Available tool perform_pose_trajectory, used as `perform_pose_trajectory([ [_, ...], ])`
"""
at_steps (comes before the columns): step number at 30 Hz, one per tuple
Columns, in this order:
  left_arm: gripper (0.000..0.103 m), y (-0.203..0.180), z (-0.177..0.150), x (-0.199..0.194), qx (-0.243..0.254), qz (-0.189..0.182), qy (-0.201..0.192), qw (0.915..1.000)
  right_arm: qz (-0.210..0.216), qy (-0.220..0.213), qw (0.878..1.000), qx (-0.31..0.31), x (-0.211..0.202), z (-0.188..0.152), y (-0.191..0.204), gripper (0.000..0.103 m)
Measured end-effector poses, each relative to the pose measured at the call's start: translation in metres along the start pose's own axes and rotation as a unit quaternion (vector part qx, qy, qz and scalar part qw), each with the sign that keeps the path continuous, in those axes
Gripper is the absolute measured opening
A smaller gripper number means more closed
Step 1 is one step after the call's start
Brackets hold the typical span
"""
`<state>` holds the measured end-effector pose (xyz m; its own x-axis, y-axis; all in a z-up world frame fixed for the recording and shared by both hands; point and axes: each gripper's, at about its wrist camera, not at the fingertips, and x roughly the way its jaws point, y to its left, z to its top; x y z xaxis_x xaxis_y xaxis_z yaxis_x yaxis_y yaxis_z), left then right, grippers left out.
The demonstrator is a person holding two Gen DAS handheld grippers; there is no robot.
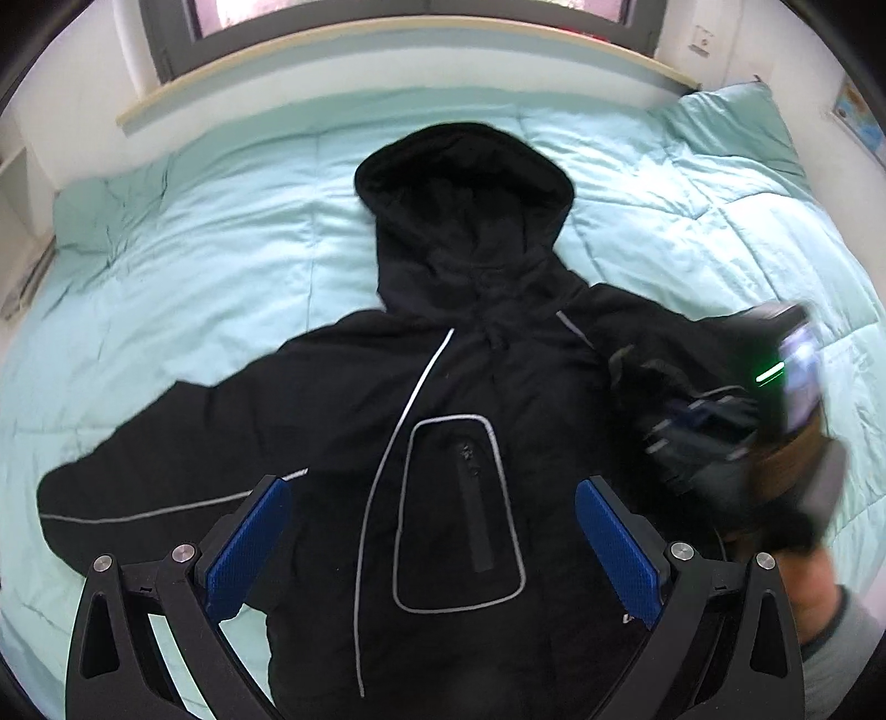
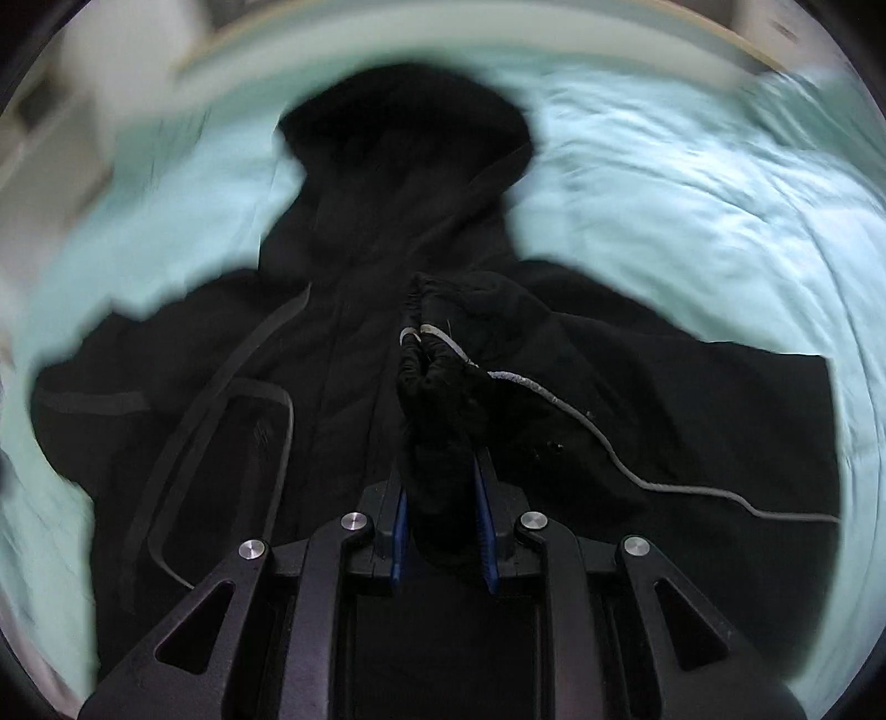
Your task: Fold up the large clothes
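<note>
A black hooded jacket (image 1: 443, 354) with grey piping lies front up on the mint bedcover, hood toward the window. My left gripper (image 1: 432, 498) hangs open above its chest pocket (image 1: 459, 515), with nothing between the blue pads (image 1: 249, 548). My right gripper (image 2: 441, 476) is shut on the cuff of the right sleeve (image 2: 437, 399), bunched between the pads and lifted over the jacket's chest. From the left wrist view the right gripper (image 1: 670, 437) is a blur at the right, over the shoulder. The left sleeve (image 1: 144, 476) lies spread out to the side.
The mint quilted bedcover (image 1: 194, 266) covers the whole bed. A pillow (image 1: 731, 127) lies at the far right corner. A wooden headboard ledge (image 1: 387, 50) and a window run along the far side. A hand and grey sleeve (image 1: 830, 615) show at the lower right.
</note>
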<state>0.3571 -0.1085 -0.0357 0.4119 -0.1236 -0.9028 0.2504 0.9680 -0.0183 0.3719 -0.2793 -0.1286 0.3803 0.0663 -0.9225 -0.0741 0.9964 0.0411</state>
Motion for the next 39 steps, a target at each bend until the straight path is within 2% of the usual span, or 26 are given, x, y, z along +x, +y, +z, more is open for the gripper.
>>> perform_pose_trajectory([
  [3,0.102,0.008,-0.003,0.013,-0.018,-0.016,0.004,0.9997,-0.016,0.057,0.998,-0.027,0.05,-0.01,0.009,0.027],
  [5,0.102,0.012,-0.005,0.021,-0.028,-0.043,-0.01,0.9987,-0.027,0.086,0.995,-0.034,0.076,-0.016,0.011,0.037],
  [7,0.102,0.01,-0.006,0.027,-0.022,-0.07,-0.03,0.9969,-0.003,0.079,0.996,-0.033,0.079,-0.019,0.009,0.05],
  [10,0.102,0.003,-0.003,0.046,-0.012,-0.099,-0.016,0.9949,0.042,0.075,0.996,-0.02,0.056,-0.021,0.0,0.052],
  [12,0.102,-0.004,0.002,0.058,-0.01,-0.119,-0.017,0.9927,0.082,0.044,0.996,-0.013,0.02,-0.024,-0.012,0.056],
  [14,0.102,-0.012,0.008,0.074,-0.012,-0.144,-0.006,0.9895,0.094,0.015,0.996,-0.001,-0.012,-0.029,-0.025,0.075],
  [15,0.102,-0.017,0.012,0.082,-0.014,-0.161,0.003,0.9869,0.083,-0.006,0.996,0.017,-0.031,-0.034,-0.04,0.09],
  [16,0.102,-0.021,0.015,0.09,-0.016,-0.18,0.013,0.9835,0.067,-0.02,0.997,0.034,-0.042,-0.036,-0.054,0.094],
  [17,0.102,-0.03,0.018,0.105,-0.013,-0.217,0.035,0.9754,0.055,-0.029,0.997,0.048,-0.046,-0.036,-0.066,0.094],
  [18,0.102,-0.04,0.02,0.121,-0.012,-0.239,0.061,0.9689,0.037,-0.038,0.996,0.069,-0.051,-0.039,-0.082,0.094],
  [20,0.102,-0.059,0.022,0.148,-0.008,-0.231,0.086,0.969,-0.006,-0.034,0.994,0.101,-0.043,-0.042,-0.109,0.092],
  [21,0.102,-0.067,0.023,0.157,-0.002,-0.221,0.09,0.971,-0.023,-0.026,0.994,0.107,-0.038,-0.042,-0.116,0.081],
  [22,0.1,-0.073,0.022,0.163,0.0,-0.214,0.092,0.9724,-0.038,-0.016,0.993,0.111,-0.031,-0.041,-0.121,0.065],
  [24,0.092,-0.08,0.022,0.175,-0.007,-0.219,0.096,0.971,-0.056,0.001,0.99,0.127,-0.017,-0.047,-0.138,0.056],
  [26,0.082,-0.083,0.023,0.186,-0.02,-0.227,0.102,0.9685,-0.046,-0.013,0.987,0.152,-0.012,-0.057,-0.152,0.054],
  [29,0.08,-0.093,0.025,0.203,-0.021,-0.225,0.112,0.9677,-0.046,0.003,0.985,0.169,0.002,-0.068,-0.157,0.054],
  [32,0.077,-0.104,0.027,0.212,-0.013,-0.229,0.104,0.9678,-0.056,0.013,0.985,0.161,0.011,-0.071,-0.153,0.054],
  [33,0.072,-0.108,0.028,0.213,-0.01,-0.229,0.101,0.9682,-0.059,0.014,0.986,0.158,0.015,-0.07,-0.147,0.054],
  [35,0.027,-0.116,0.032,0.216,-0.003,-0.237,0.104,0.966,-0.057,0.017,0.986,0.158,0.017,-0.067,-0.143,0.054],
  [37,0.025,-0.12,0.033,0.215,-0.002,-0.233,0.102,0.967,-0.056,0.021,0.985,0.16,0.014,-0.066,-0.145,0.054],
  [39,0.022,-0.121,0.033,0.204,0.004,-0.235,0.085,0.9684,-0.049,0.026,0.985,0.161,0.009,-0.064,-0.145,0.054],
])
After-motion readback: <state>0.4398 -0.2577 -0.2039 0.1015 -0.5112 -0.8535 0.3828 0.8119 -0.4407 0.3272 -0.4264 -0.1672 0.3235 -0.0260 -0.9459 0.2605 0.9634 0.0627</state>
